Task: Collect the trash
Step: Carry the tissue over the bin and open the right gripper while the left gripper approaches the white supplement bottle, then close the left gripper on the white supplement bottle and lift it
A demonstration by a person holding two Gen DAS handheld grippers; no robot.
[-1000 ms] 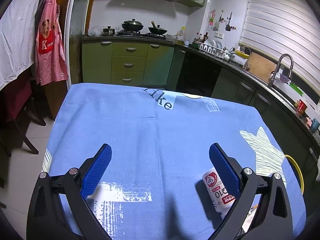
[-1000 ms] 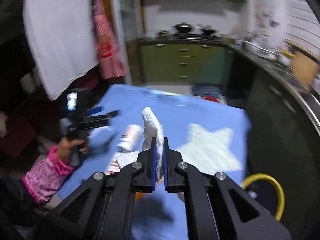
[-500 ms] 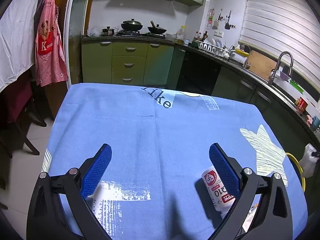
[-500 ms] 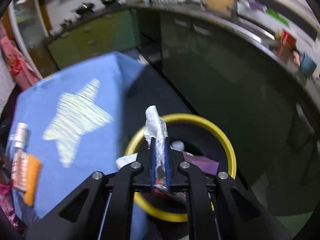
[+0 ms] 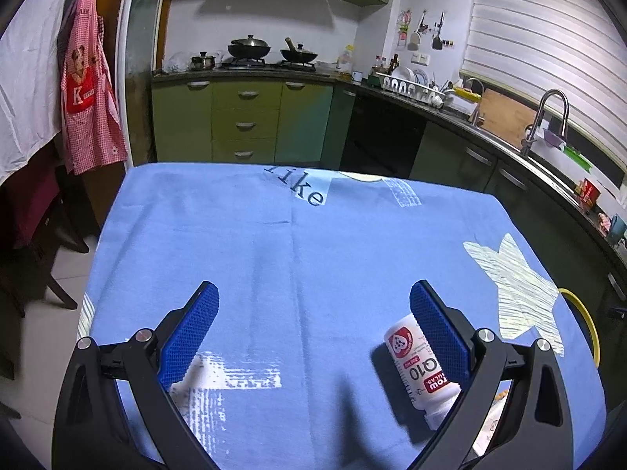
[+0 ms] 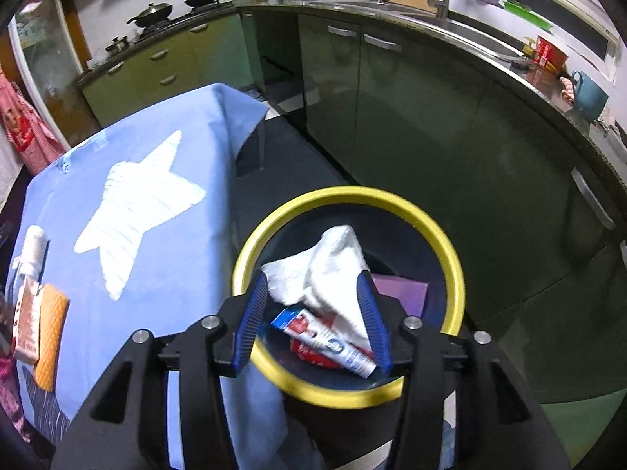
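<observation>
since the earlier frames the right gripper [image 6: 315, 321] has swung from the table to over the yellow-rimmed bin [image 6: 443, 235] at lower centre; its jaws have just been opening, releasing the white tissue [image 6: 325, 270] among the trash there, while the left gripper [image 5: 313, 333] waits spread wide beside the white bottle [image 5: 415, 364] at lower right

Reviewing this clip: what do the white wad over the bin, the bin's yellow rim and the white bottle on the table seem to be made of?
White wad: likely tissue or paper towel, matte, crumpled with soft creased folds.
Yellow rim: probably plastic, smooth and evenly coloured with a faint sheen.
White bottle: apparently plastic, smooth, slightly glossy body with red and white printed lettering; contents unseen.
</observation>
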